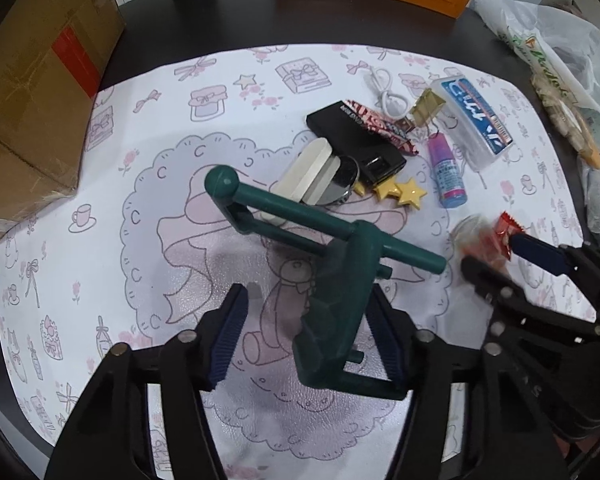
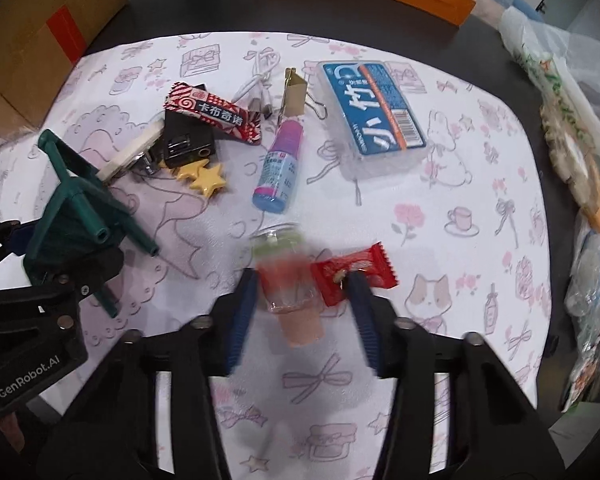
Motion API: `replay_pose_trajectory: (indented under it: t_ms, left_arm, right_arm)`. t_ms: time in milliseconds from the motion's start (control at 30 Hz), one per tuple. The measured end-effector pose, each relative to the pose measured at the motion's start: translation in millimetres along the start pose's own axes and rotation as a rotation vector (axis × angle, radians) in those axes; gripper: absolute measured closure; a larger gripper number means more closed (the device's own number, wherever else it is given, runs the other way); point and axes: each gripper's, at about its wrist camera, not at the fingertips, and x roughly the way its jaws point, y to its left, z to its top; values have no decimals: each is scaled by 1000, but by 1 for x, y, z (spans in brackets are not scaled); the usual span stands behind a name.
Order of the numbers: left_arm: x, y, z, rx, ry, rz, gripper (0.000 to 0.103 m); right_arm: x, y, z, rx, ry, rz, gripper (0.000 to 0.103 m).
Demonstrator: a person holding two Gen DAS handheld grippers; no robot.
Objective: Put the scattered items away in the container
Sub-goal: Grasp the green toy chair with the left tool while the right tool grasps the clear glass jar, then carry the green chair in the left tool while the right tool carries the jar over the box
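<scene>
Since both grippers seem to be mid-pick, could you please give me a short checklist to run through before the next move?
1. Left gripper holds the green plastic tool: not ok, the fingers sit apart around it with a gap on one side.
2. Right gripper grips the small clear cup: cannot tell, the cup is blurred between fingers that stand apart.
3. Red candy wrapper kept out of that grasp: not ok, it lies against the right finger.
4. Grippers apart from each other: ok, no contact seen.
5. Container located: cannot tell, none is clearly identifiable.
6. Other items left on the mat: ok, blue box and bottle lie untouched.
</scene>
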Motion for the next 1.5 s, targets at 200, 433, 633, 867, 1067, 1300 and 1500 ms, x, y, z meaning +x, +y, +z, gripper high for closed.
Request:
replay_pose_trajectory:
  t_ms: [200,433,633,867,1067,1300,1500]
  left_arm:
    - [1,1,-4,4,8,-16,72]
    - [-10,2,-5,22,-21,-28,86]
    - [-19,6,-5,20,-45,-28,87]
    - [-36,7,-11,29,-68,-21,87]
    - [-70,7,-13,37,-124,-31,87]
    - [-131,16,-12,23,-207,-45,87]
    - [-178,35,-18,-19,-261,-40,87]
  right_arm:
    - [2,-1,-1,47,14,99,75]
    - [-3,3,-8,62,1,105,75]
    - [-9,0,-12,125,2,135,75]
    - [-30,-7,-15,151,-11,133,75]
    - [-73,-16,-24,150,-51,153,75]
    - [-139,-2,-18,139,-134,163,75]
    - [-192,14,-15,125,-190,173,75]
